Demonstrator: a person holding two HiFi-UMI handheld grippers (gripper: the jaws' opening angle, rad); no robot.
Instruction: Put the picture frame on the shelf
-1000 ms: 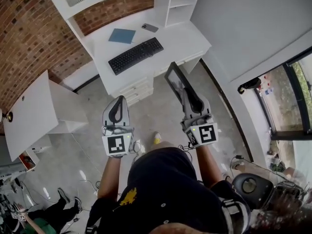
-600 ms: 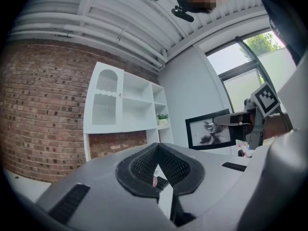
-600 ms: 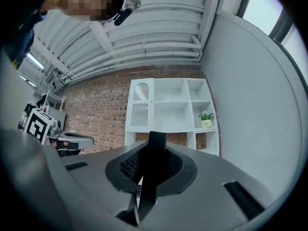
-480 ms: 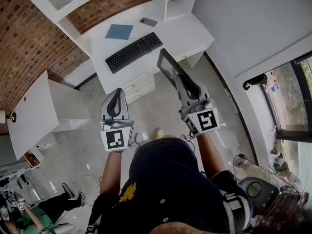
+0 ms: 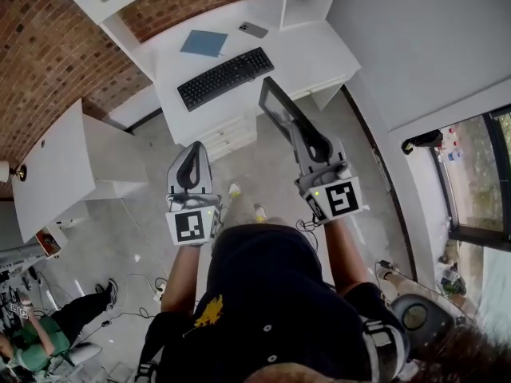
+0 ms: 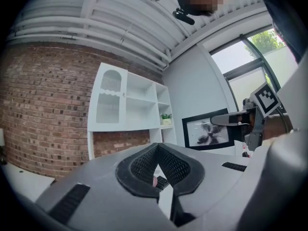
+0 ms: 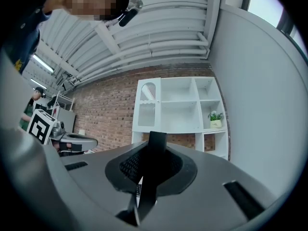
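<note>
**Frame in your right gripper, short of the desk**

A brick wall (image 5: pixel 48 46) backs a white desk (image 5: pixel 319 54), and a white shelf unit (image 7: pixel 178 107) stands on the desk's back edge. One of the unit's right-hand compartments holds a small potted plant (image 7: pixel 215 119). On the desktop, a black keyboard (image 5: pixel 225 78) lies along the front edge. A blue notebook (image 5: pixel 203 43) sits behind it toward the back left, and a phone (image 5: pixel 254 29) lies near the back edge.

You stand on the grey floor in front of the desk with both grippers held out about level. Your right gripper (image 5: pixel 303 134) pinches the picture frame (image 5: pixel 279 110) by its lower edge. The black frame stands up from the jaws, edge-on in the right gripper view. It hangs in the air just before the desk's front edge, not on the shelf. From the left gripper view you can see its glazed face.

Your left gripper (image 5: pixel 194 146) has its jaws pressed together at the tips, with nothing between them.
</note>
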